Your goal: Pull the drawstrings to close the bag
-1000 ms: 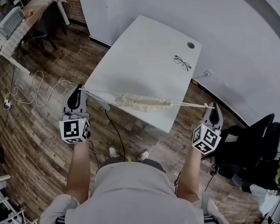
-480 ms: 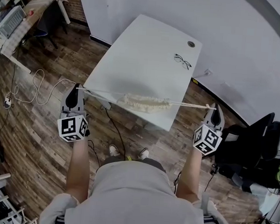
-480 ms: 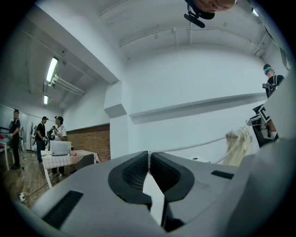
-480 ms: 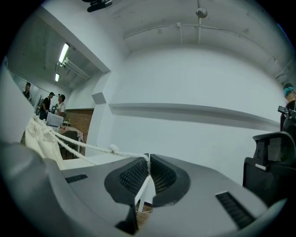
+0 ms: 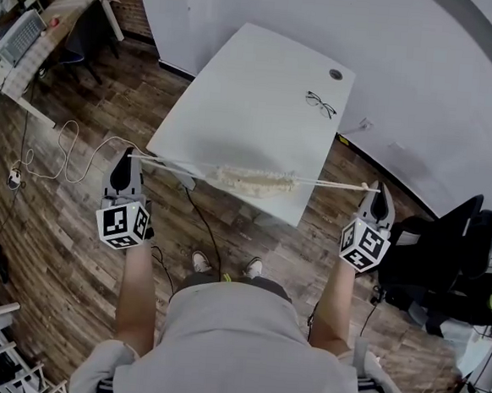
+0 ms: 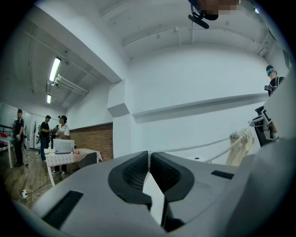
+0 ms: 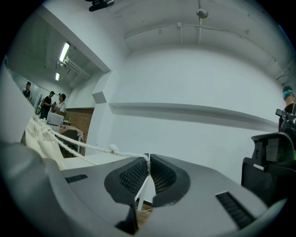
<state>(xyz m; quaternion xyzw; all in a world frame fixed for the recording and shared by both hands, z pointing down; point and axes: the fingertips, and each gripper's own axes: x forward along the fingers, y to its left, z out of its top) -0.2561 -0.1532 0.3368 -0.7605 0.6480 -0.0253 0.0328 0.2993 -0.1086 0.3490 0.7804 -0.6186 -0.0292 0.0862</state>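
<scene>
A cream drawstring bag (image 5: 254, 181) hangs bunched over the near edge of the white table (image 5: 262, 99), its mouth gathered tight. Two white drawstrings run out of it, taut and level. My left gripper (image 5: 131, 153) is shut on the left drawstring (image 5: 168, 165) well out past the table's left corner. My right gripper (image 5: 375, 190) is shut on the right drawstring (image 5: 332, 185), past the right corner. In the left gripper view the cord (image 6: 194, 147) leads from the jaws to the bag (image 6: 240, 144). In the right gripper view a knotted cord (image 7: 92, 147) runs from the jaws to the bag (image 7: 39, 139).
Glasses (image 5: 320, 109) lie on the table's far side near a round cable hole (image 5: 335, 74). A white cable (image 5: 63, 156) loops on the wood floor at left. A black office chair (image 5: 450, 241) stands at right. A second desk (image 5: 38, 31) and people stand far left.
My left gripper has drifted a little outward to the left, drawing its cord further. The right gripper has stayed in place.
</scene>
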